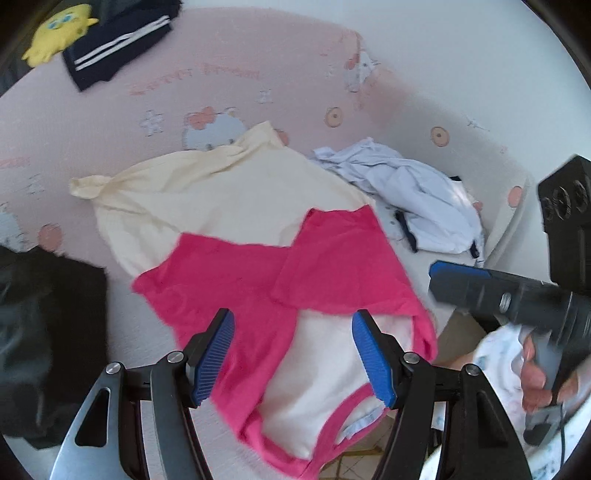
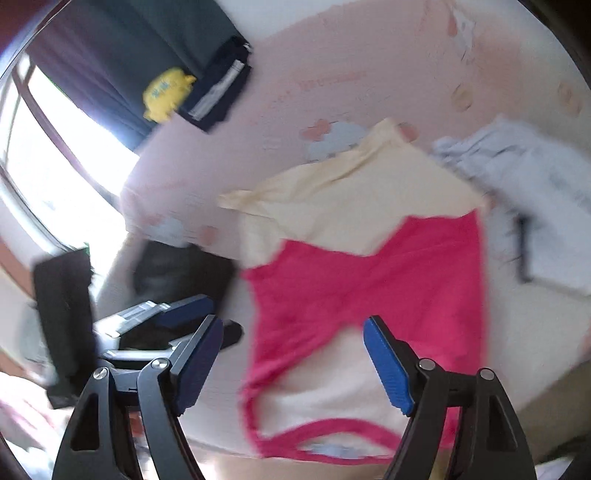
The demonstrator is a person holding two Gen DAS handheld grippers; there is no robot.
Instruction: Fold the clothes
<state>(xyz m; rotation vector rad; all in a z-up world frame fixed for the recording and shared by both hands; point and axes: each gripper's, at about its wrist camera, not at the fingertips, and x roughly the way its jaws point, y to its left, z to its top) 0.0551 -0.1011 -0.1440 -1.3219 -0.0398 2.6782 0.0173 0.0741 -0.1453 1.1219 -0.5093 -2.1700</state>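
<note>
A cream and pink shirt (image 1: pixel 266 236) is spread on the bed (image 1: pixel 258 66), its pink sleeves laid across the body and its neckline turned toward the bed's near edge. The shirt serves as the landmark here. Above its collar end the left claw (image 1: pixel 291 360) is held with jaws parted and nothing between the pads. Just beside the shirt's right edge the right claw (image 2: pixel 291 365) is seen, jaws spread wide and empty as well; the right wrist view is blurred. Beyond the shirt's far right corner a crumpled white garment (image 1: pixel 413 199) is piled, and well beyond its far left a folded navy garment (image 1: pixel 118 44) and a yellow soft toy (image 1: pixel 59 31) lie. Left of the shirt a dark item (image 1: pixel 44 332) rests.

The sleeve-folding step appears complete. Next, a lengthwise fold is probably called for: an end of the shirt would have to be pinched by both claws and carried over to the other end.
</note>
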